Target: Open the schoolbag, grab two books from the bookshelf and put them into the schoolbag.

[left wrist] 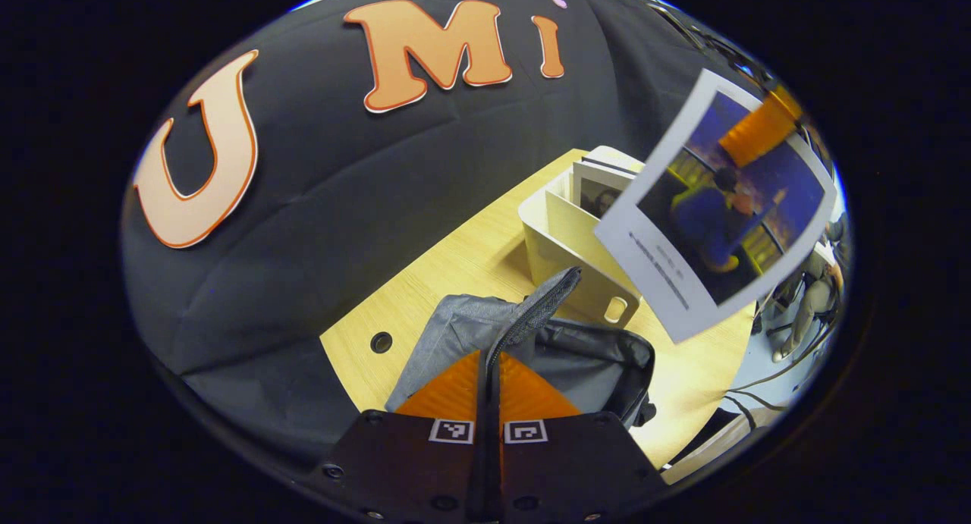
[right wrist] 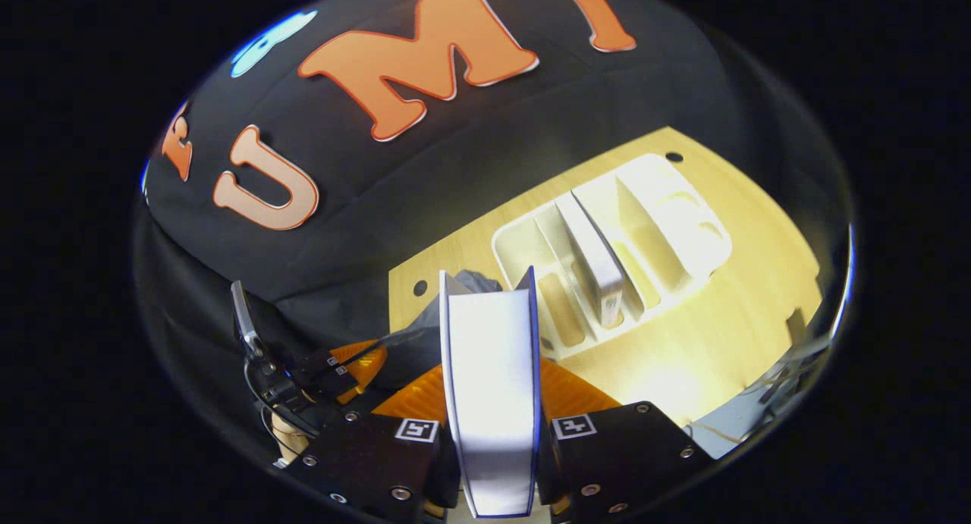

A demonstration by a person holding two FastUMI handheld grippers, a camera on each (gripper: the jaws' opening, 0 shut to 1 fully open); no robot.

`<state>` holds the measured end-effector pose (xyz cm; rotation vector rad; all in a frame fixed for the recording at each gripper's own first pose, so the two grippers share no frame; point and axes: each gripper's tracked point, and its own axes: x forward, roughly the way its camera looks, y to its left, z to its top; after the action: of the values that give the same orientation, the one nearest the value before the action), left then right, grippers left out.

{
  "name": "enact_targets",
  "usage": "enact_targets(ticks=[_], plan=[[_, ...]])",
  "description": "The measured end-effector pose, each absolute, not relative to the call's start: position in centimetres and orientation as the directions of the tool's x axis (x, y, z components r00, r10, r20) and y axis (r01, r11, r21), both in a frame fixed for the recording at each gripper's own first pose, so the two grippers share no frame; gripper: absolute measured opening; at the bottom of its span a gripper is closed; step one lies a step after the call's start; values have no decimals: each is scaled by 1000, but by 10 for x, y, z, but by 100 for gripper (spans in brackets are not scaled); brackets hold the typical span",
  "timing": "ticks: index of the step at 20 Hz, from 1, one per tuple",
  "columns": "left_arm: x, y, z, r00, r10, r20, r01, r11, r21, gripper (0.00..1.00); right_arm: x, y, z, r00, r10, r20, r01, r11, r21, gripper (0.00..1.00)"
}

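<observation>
A book (right wrist: 491,403) is clamped between the right tool's (right wrist: 491,391) fingers, above the desk (right wrist: 728,334); the left tool (left wrist: 489,376) is closed on the schoolbag's (left wrist: 592,365) flap, held open just ahead. Book should be lowered spine-first into the opening, flap kept raised

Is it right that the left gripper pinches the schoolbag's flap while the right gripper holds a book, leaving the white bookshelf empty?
Not quite: the white bookshelf is not empty. The right gripper view shows one book standing in a slot. The rest holds: the left gripper pinches the schoolbag's flap, and the right gripper holds a book.
</observation>
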<state>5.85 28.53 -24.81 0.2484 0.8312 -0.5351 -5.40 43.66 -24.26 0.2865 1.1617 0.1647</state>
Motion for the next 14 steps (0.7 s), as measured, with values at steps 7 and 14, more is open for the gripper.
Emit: enact_targets(ticks=[7,14], plan=[[52,276,-246,542,-344,-767,562,827,26,1,-110,436,-349,390,449,-804,291,769,570,40],[49,264,-237,521,-347,-780,584,811,29,1,-111,489,-438,442,507,-740,413,617,670,40]])
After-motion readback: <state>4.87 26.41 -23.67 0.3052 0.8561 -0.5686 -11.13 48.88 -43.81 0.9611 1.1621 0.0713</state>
